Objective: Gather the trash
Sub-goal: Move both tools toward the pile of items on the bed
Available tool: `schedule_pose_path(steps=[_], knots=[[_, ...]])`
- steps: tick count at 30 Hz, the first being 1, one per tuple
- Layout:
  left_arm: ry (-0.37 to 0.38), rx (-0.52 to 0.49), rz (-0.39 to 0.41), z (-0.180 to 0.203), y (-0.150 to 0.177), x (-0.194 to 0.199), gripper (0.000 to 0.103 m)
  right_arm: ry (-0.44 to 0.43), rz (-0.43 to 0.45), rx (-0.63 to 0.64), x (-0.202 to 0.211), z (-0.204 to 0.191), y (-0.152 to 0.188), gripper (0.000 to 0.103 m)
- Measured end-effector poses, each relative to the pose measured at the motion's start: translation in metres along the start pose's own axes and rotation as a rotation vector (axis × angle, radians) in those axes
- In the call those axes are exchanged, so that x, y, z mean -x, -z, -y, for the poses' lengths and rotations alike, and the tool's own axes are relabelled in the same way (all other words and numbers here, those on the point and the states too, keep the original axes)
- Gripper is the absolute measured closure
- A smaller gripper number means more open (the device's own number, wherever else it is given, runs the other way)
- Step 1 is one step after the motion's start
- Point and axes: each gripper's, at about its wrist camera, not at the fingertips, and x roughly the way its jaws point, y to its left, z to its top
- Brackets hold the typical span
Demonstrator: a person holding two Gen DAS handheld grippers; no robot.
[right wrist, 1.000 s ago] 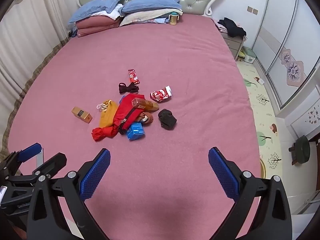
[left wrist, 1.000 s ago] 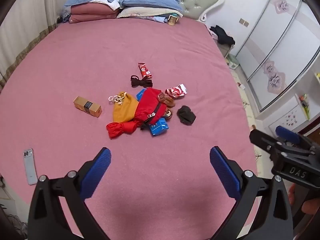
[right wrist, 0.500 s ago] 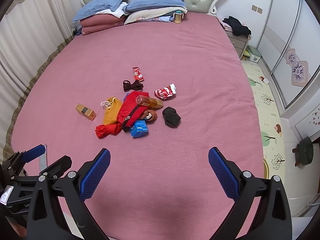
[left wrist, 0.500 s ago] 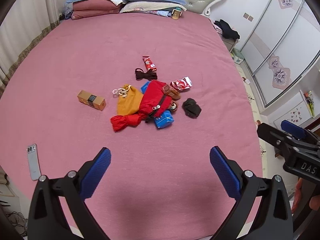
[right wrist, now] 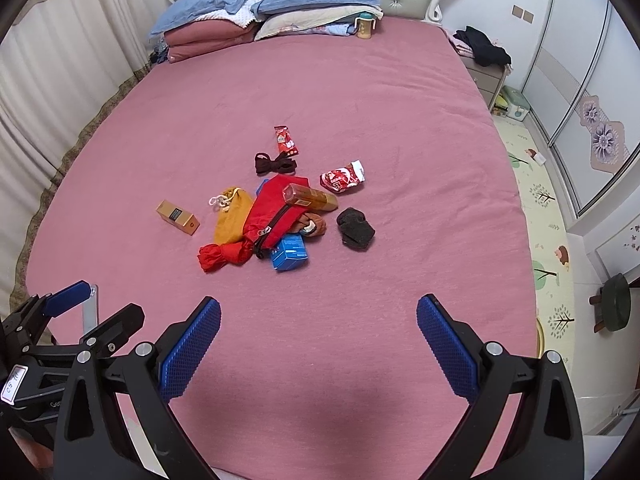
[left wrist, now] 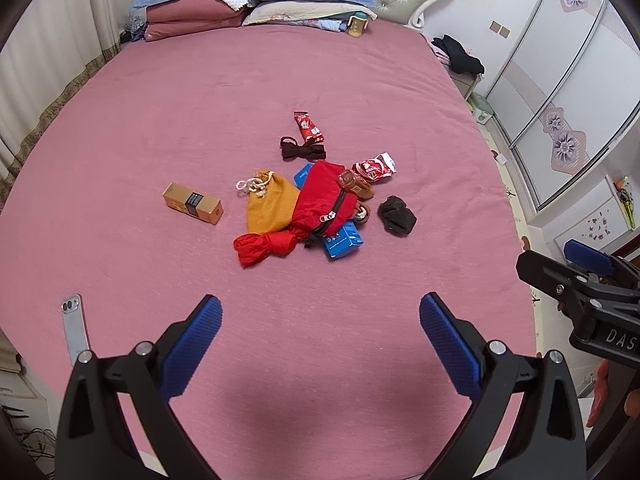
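Observation:
A small heap lies mid-bed on the pink sheet: a red zip pouch [left wrist: 326, 204], a yellow drawstring bag [left wrist: 272, 206], a blue carton [left wrist: 342, 242], a brown snack packet [right wrist: 310, 197], a red-white wrapper [left wrist: 374, 168], a red snack wrapper [left wrist: 308, 126], a black bow [left wrist: 302, 151], a black sock [left wrist: 396, 216] and a gold box [left wrist: 192, 204]. My left gripper [left wrist: 320, 340] is open and empty above the bed's near edge. My right gripper [right wrist: 318, 340] is open and empty too, right of the left one; it also shows in the left wrist view [left wrist: 580, 280].
A phone [left wrist: 75, 330] lies at the near left of the bed. Pillows [left wrist: 256, 0] and a yellow cup [left wrist: 356, 26] sit by the headboard. A nightstand with dark clothes [right wrist: 484, 54], wardrobe doors [left wrist: 560, 92] and a dark stool [right wrist: 616, 306] stand right.
Both grippers have drawn back and risen a little, so the heap looks farther and more of the bed's near edge shows. Both stay open. Nothing on the bed moved.

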Motion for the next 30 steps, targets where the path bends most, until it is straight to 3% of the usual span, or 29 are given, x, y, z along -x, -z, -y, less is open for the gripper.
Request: schedule_pose_path(steps=[30], knots=[[0.004, 0.027, -0.048, -0.020, -0.009, -0.024, 0.004, -0.023, -0.039, 0.007, -0.020, -0.009, -0.010, 0.009]])
